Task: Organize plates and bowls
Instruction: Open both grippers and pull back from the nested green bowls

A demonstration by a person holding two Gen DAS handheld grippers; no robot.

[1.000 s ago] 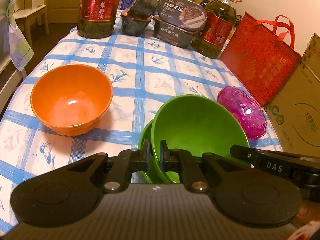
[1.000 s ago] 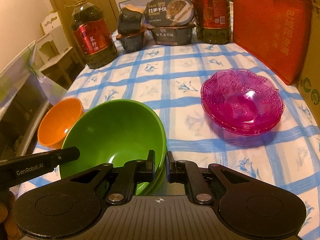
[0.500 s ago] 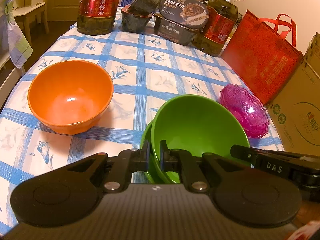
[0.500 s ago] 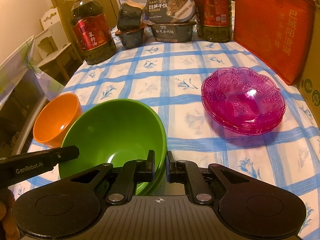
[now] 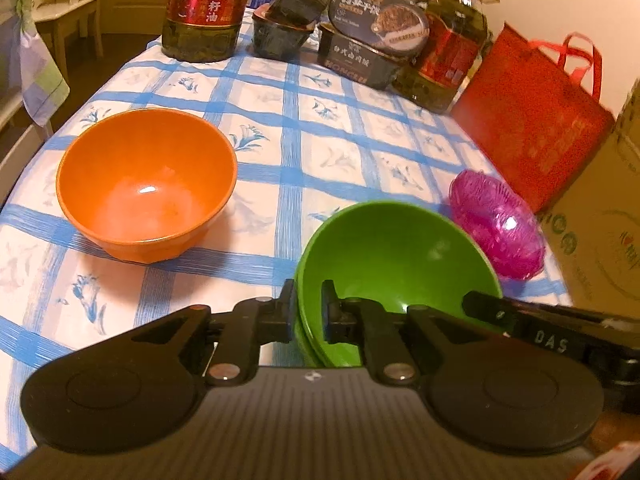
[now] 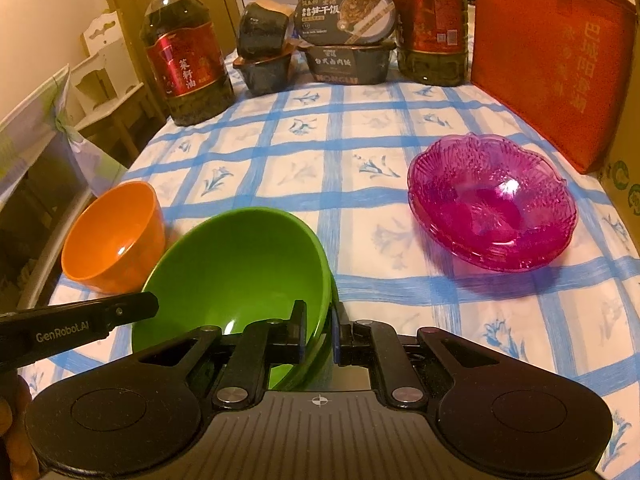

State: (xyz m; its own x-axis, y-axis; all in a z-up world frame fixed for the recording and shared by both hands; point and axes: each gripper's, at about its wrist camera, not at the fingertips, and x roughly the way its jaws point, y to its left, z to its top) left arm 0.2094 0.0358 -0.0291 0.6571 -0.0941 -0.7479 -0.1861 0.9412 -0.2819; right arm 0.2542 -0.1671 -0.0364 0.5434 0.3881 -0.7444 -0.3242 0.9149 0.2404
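Left wrist view: our left gripper (image 5: 309,306) is clamped on the near rim of the green bowl (image 5: 394,258), which sits nested in a second green one on the blue-checked tablecloth (image 5: 304,136). Our right gripper (image 6: 320,330) pinches the same bowl's opposite rim. We see the orange bowl (image 5: 146,182) beside it, the stacked pink glass plates (image 6: 492,202) apart.

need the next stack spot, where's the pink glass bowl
In the right wrist view the pink glass bowl sits right of the green bowl, near the red bag.

A home dining table (image 6: 360,152): checked cloth, oil bottles (image 6: 184,68), instant meals (image 6: 346,16).
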